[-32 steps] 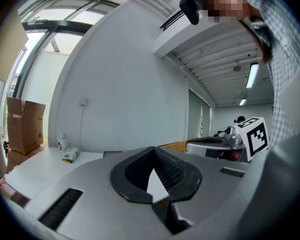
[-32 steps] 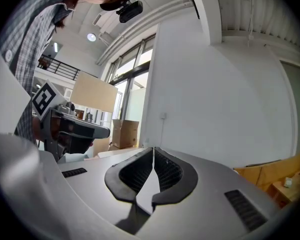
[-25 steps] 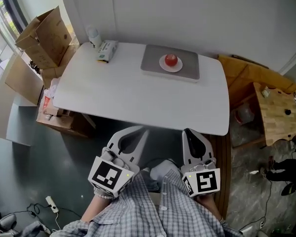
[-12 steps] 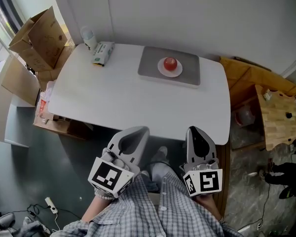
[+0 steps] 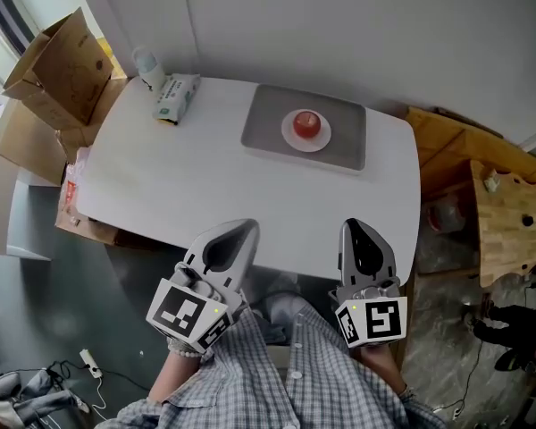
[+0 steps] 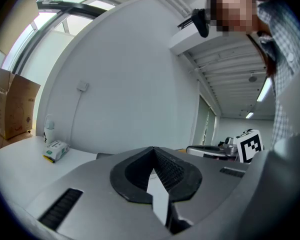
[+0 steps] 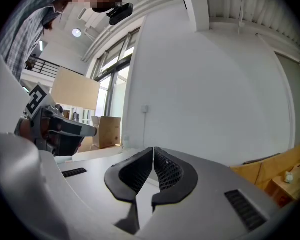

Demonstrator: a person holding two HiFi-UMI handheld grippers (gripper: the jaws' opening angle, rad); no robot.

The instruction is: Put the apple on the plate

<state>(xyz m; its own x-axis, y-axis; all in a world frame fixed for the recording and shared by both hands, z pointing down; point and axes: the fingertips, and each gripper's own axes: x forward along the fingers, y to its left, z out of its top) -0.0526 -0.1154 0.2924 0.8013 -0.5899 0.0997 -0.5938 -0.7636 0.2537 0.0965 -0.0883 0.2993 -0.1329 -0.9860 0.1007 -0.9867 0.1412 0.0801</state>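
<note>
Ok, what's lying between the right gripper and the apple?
Head view: from the right gripper, bare white table, then grey mat and the plate holding the apple.

You're in a bare working room, more lab or workshop than home. Your white worktop (image 5: 205,186) stands against a plain white wall, with opened cardboard boxes (image 5: 58,65) piled at its left end and a raw wooden bench (image 5: 509,222) off to the right. A power strip (image 5: 91,365) and loose cables (image 5: 45,393) lie on the dark floor. Overhead are exposed beams with strip lights (image 6: 264,89), and tall windows (image 7: 112,91) run along one side.
</note>
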